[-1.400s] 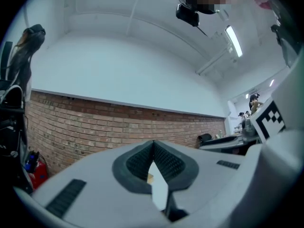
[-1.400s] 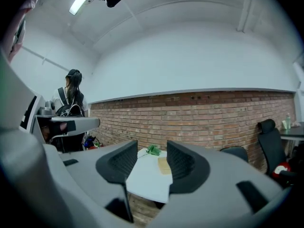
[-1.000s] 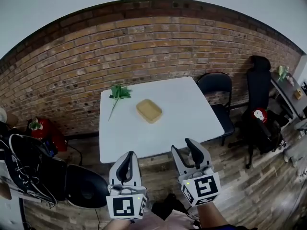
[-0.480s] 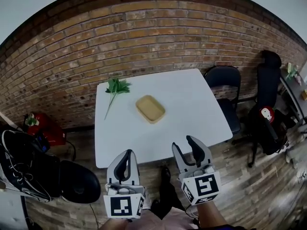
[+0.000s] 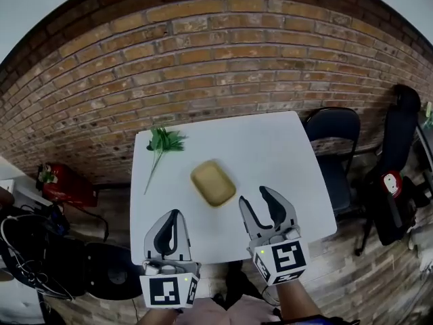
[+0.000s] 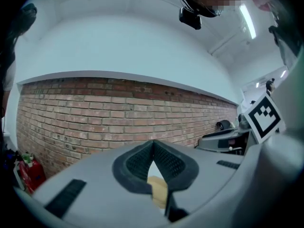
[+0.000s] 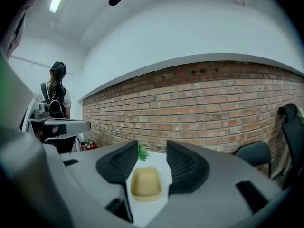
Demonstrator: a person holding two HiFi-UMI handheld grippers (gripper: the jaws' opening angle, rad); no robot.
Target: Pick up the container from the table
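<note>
Only one container (image 5: 213,183) and one sprig (image 5: 164,141) share the table (image 5: 270,154).

We see the container (image 5: 213,183) as matt tan with smooth walls; plastic or pulp, we cannot tell. The table (image 5: 270,154) has a smooth, matt white top, and the brick wall (image 5: 237,66) looks rough and dull.
</note>
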